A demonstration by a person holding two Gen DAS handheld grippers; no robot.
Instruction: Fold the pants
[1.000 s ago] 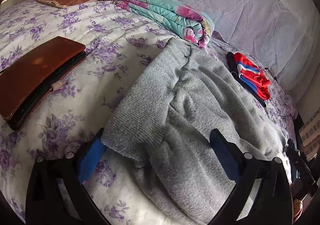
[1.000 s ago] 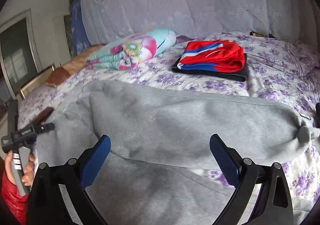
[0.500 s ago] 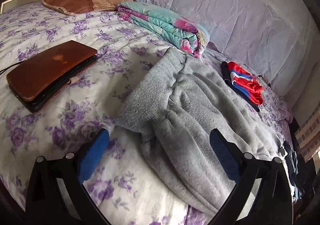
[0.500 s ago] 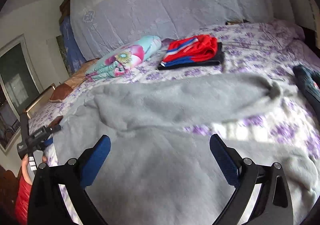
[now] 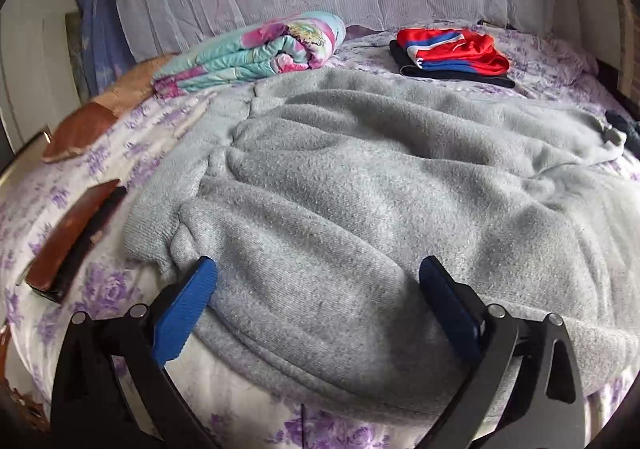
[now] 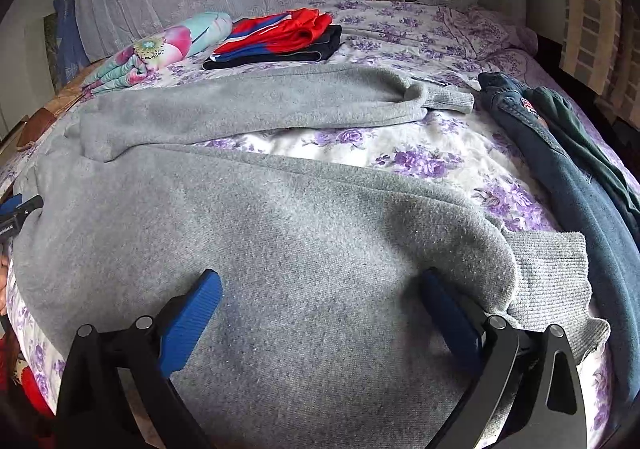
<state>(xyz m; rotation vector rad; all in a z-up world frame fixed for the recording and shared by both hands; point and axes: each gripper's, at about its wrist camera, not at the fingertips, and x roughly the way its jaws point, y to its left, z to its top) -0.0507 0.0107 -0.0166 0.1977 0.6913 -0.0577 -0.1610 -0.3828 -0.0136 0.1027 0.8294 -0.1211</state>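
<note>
Grey fleece pants [image 5: 360, 177] lie spread across the floral bed, waistband [image 5: 156, 225] at the left, legs running right. In the right wrist view the pants [image 6: 280, 233] show both legs apart, the far leg [image 6: 256, 105] and the near leg with its ribbed cuff [image 6: 552, 273]. My left gripper [image 5: 316, 289] is open and empty, just above the near waist edge. My right gripper [image 6: 320, 301] is open and empty over the near leg, left of the cuff.
A folded floral quilt [image 5: 256, 49] and a red-blue folded garment [image 5: 448, 49] lie at the back. A brown case [image 5: 72, 233] lies left of the waistband. Dark blue and green clothes [image 6: 568, 169] lie right of the cuffs. The bedsheet [image 6: 400, 145] shows between the legs.
Both grippers have swung and moved in low over the pants. The left one now faces along the waist edge; the right one has moved toward the near cuff. Both stay open.
</note>
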